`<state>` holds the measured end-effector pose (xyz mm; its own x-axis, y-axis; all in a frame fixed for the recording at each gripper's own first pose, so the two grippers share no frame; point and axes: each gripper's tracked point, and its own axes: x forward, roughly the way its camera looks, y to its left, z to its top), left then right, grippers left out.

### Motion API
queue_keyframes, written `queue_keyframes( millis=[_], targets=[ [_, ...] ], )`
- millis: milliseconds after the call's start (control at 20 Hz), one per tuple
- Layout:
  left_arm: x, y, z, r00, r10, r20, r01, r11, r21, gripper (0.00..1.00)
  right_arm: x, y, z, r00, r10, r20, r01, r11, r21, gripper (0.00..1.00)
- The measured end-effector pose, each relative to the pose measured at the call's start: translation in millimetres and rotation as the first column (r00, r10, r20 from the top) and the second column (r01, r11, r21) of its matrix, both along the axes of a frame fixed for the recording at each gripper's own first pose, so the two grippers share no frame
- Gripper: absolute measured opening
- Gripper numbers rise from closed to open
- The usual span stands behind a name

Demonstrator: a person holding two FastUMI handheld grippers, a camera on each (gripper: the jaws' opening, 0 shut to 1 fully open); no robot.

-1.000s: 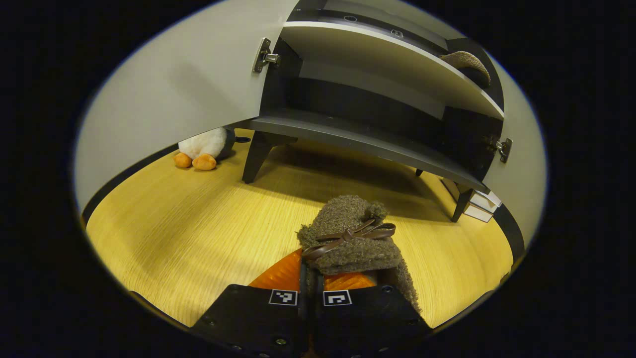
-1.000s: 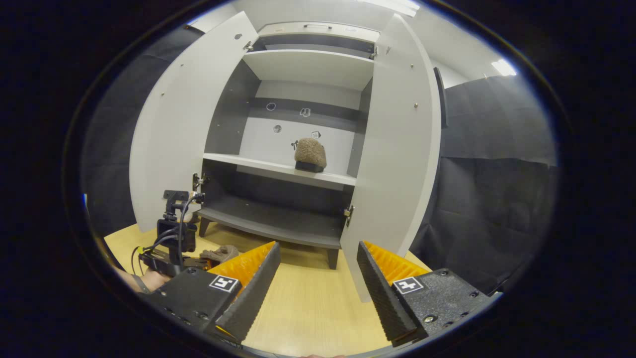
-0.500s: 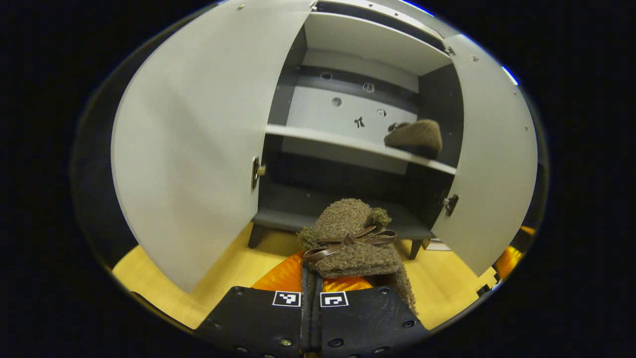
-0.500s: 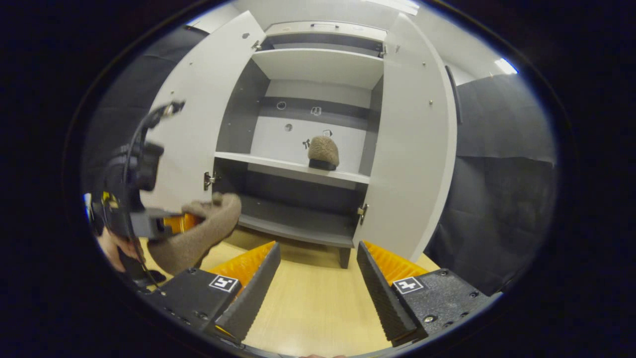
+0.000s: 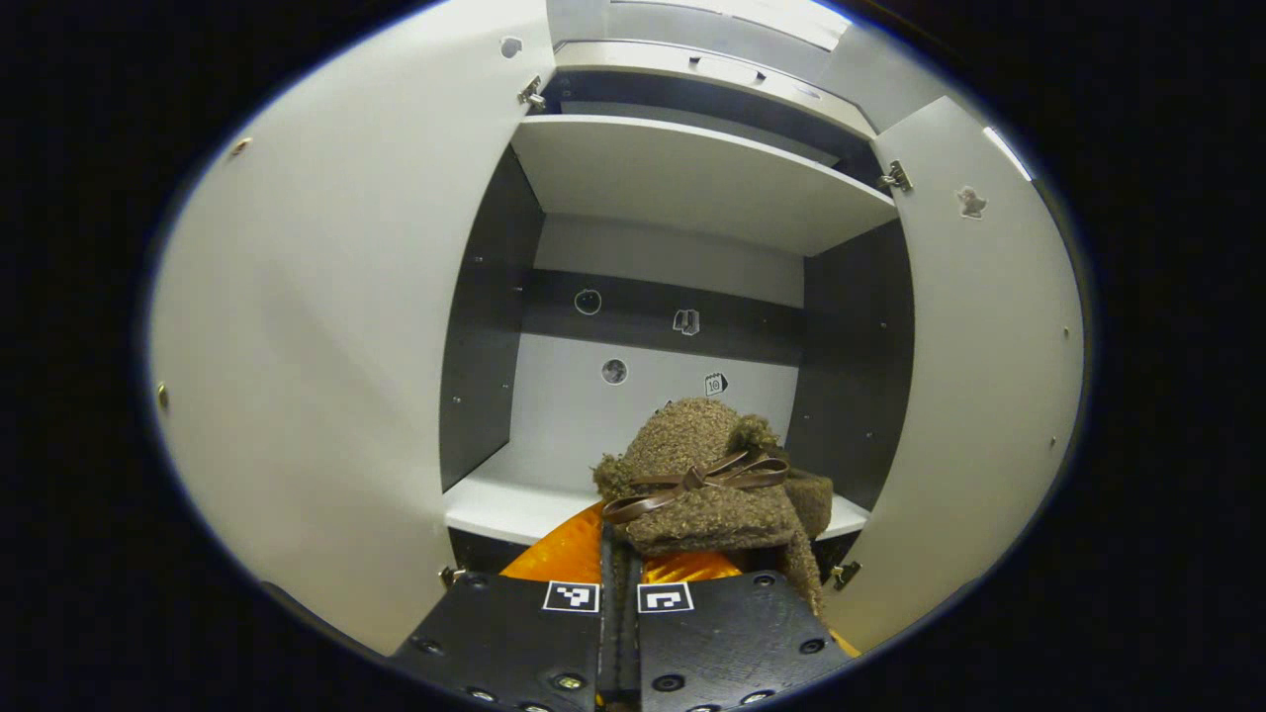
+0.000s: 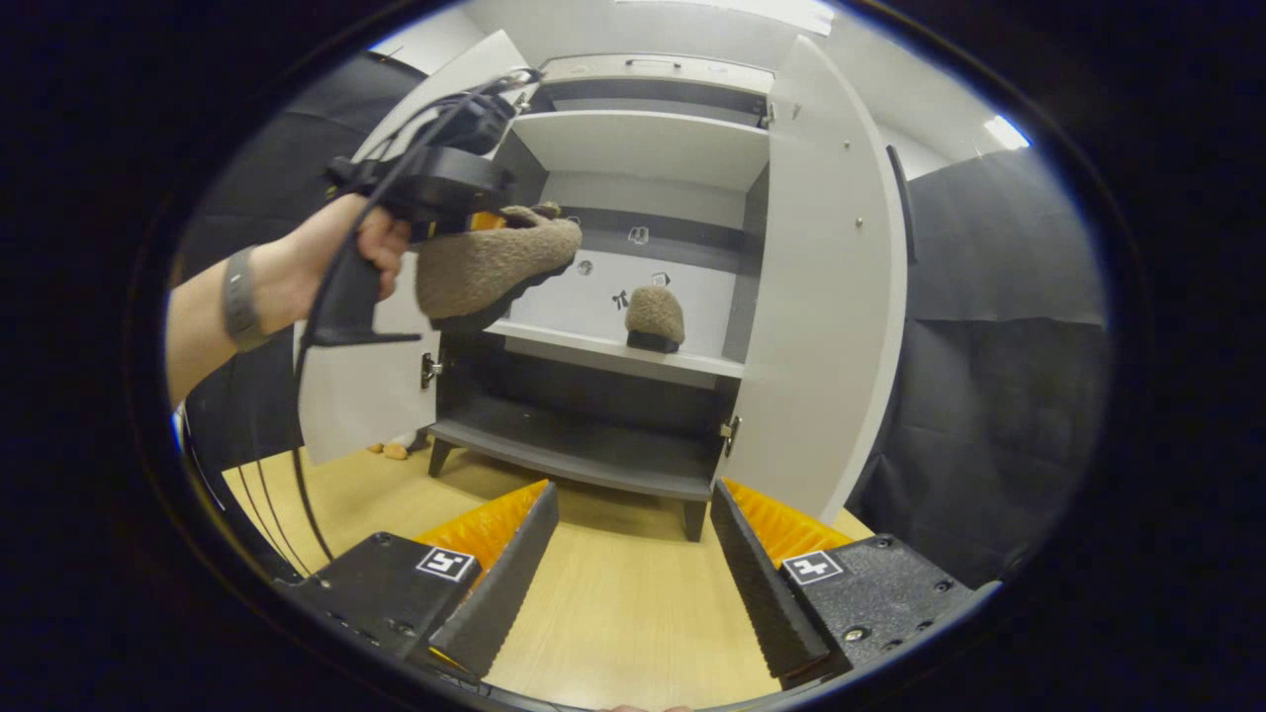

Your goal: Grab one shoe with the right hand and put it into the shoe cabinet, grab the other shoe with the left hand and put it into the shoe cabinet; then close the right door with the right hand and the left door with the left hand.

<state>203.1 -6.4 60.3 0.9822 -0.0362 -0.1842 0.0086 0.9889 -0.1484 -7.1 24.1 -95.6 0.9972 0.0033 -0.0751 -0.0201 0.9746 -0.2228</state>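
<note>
One shoe (image 6: 654, 316) on the middle shelf (image 6: 633, 354) of the cabinet (image 6: 643, 158), toward its right; other shoe (image 6: 490, 267) held in front, left, above that shelf.

recording booth | black cloth wall (image 6: 989, 396) | shoe cabinet (image 6: 633, 297)

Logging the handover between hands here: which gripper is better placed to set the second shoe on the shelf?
The left gripper. Its fingers are shut on the second shoe, raised in front of the open cabinet's middle shelf. The right gripper hangs open and empty, low over the floor.
</note>
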Motion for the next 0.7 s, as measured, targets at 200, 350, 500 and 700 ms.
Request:
queue_keyframes(
  millis=[200,350,500,700],
  targets=[
    [79,-4,-23,0.987,-0.008,-0.163,0.012,1.0,0.023,0.0,-3,-8,4,1.0,-0.023,0.009,0.023,1.0,0.012,0.98],
    [123,-2,-53,0.963,0.017,-0.269,0.001,0.998,0.067,0.0,-5,-17,3,0.999,-0.049,0.002,0.049,0.999,0.02,0.98],
    [151,-4,-79,0.927,0.026,-0.375,0.0,0.998,0.069,0.0,-7,-23,2,0.998,-0.065,-0.006,0.065,0.997,0.03,0.98],
    [159,-3,-104,0.877,0.034,-0.48,-0.028,0.999,0.02,0.0,-7,-32,0,0.996,-0.087,-0.009,0.087,0.996,0.024,0.98]
  ],
)
